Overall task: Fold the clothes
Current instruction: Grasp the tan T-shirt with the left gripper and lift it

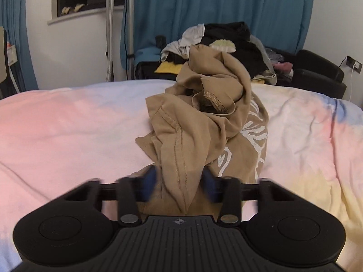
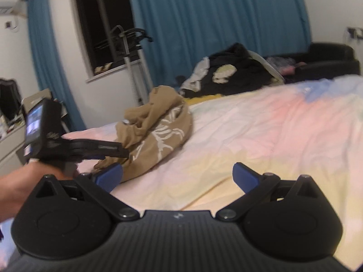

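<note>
Here the left gripper [image 1: 180, 181] seemingly pinches the tan shirt [image 1: 204, 117]; right gripper [image 2: 178, 175] gapes, clothes pile [image 1: 226, 43] behind.

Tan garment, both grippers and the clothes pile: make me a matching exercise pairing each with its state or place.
Things:
1. tan garment
2. left gripper
3. right gripper
4. clothes pile

States or places:
A. open, holding nothing
B. heaped beyond the bed's far edge
C. crumpled on the pastel bedsheet
D. closed on tan fabric

Pairs: 1-C, 2-D, 3-A, 4-B
</note>
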Tool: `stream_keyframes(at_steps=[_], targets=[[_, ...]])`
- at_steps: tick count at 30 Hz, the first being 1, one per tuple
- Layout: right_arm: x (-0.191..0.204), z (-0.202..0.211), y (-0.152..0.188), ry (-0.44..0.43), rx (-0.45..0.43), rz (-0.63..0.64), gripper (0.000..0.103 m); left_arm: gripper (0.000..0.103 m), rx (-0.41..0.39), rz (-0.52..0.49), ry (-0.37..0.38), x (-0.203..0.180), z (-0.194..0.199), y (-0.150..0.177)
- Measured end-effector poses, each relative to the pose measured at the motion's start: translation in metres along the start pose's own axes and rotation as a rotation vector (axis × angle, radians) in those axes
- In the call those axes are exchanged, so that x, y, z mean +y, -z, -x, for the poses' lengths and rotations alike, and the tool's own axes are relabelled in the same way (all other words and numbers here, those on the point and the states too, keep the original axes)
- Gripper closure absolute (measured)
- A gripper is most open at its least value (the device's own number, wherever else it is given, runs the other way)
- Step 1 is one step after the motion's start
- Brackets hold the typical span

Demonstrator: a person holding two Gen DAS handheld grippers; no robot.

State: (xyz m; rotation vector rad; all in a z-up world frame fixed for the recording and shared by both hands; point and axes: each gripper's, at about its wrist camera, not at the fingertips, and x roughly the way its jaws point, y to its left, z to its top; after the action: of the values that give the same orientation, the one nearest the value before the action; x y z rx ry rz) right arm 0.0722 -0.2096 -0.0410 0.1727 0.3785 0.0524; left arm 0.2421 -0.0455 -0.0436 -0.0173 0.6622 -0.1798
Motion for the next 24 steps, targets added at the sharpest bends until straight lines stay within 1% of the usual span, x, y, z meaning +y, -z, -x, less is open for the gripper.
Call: stream_keyframes(at_steps=[2,8,10,13,17,20,21,22,23,24], targets=[[-0.002,-0.004,-0.002,-0.012,-0.010,0.017,0.000,0.092,-0.009,0.008,0.022,-0.003,0.013,-0.007],[-0.004,0.000,-0.004,-0.034,-0.014,0.013,0.000,0.096,-0.035,0.033,0.087,-0.011,0.051,-0.026],[-0.002,0.006,-0.005,-0.045,-0.028,0.022,0.000,0.096,-0.064,0.028,0.125,-0.018,0.076,-0.033],[0.002,0.017,-0.007,-0.063,-0.057,0.043,0.000,0.096,-0.097,0.050,0.190,-0.033,0.117,-0.044],[0.011,0.034,-0.007,-0.140,-0.072,0.044,0.000,0.096,-0.149,0.067,0.271,-0.055,0.169,-0.052],[0.022,0.047,-0.006,-0.223,-0.072,0.033,0.000,0.096,-0.187,0.098,0.318,-0.065,0.203,-0.051],[0.026,0.051,-0.005,-0.249,-0.066,0.028,0.000,0.097,-0.203,0.104,0.332,-0.068,0.212,-0.049],[0.031,0.054,-0.003,-0.266,-0.053,0.027,0.000,0.101,-0.229,0.109,0.357,-0.070,0.223,-0.046],[0.037,0.056,-0.001,-0.281,-0.037,0.028,0.000,0.103,-0.264,0.111,0.390,-0.071,0.234,-0.043],[0.042,0.058,0.002,-0.292,-0.025,0.030,0.000,0.103,-0.284,0.109,0.404,-0.073,0.243,-0.041]])
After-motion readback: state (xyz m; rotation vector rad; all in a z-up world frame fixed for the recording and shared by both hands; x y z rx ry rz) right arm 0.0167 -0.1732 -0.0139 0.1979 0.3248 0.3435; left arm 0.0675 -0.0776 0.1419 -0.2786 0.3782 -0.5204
